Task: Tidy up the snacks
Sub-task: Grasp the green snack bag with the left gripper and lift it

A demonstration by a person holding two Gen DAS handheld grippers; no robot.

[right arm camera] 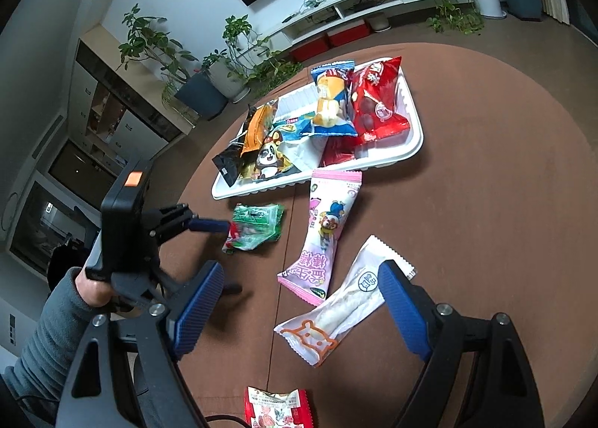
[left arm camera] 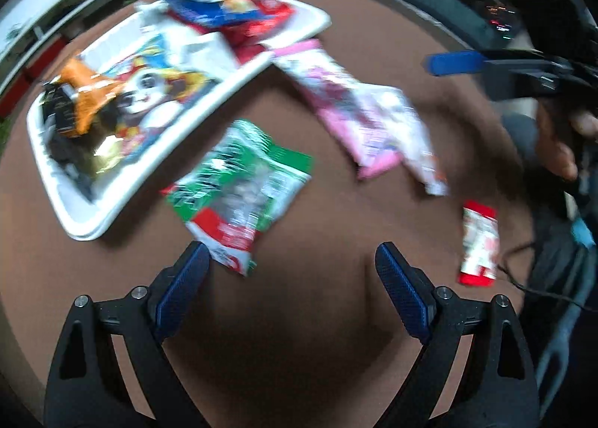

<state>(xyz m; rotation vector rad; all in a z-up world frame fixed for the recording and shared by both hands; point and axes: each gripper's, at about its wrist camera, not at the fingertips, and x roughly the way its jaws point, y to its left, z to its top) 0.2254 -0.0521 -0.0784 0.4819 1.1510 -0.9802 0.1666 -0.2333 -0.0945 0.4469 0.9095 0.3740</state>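
Observation:
Several loose snack packets lie on the round brown table. My left gripper points steeply down and is open, with the red-and-white end of a green packet beside its left finger. In the right wrist view the left gripper straddles the left end of that green packet. My right gripper is open above a white packet that lies between its fingers. A pink packet lies just beyond. One blue finger of the right gripper shows in the left wrist view.
A white tray holds several packets, including red, blue, orange and panda-printed ones. A small red packet lies near the table's front edge. A person's hand and grey sleeve hold the left gripper. Potted plants and a low cabinet stand behind the table.

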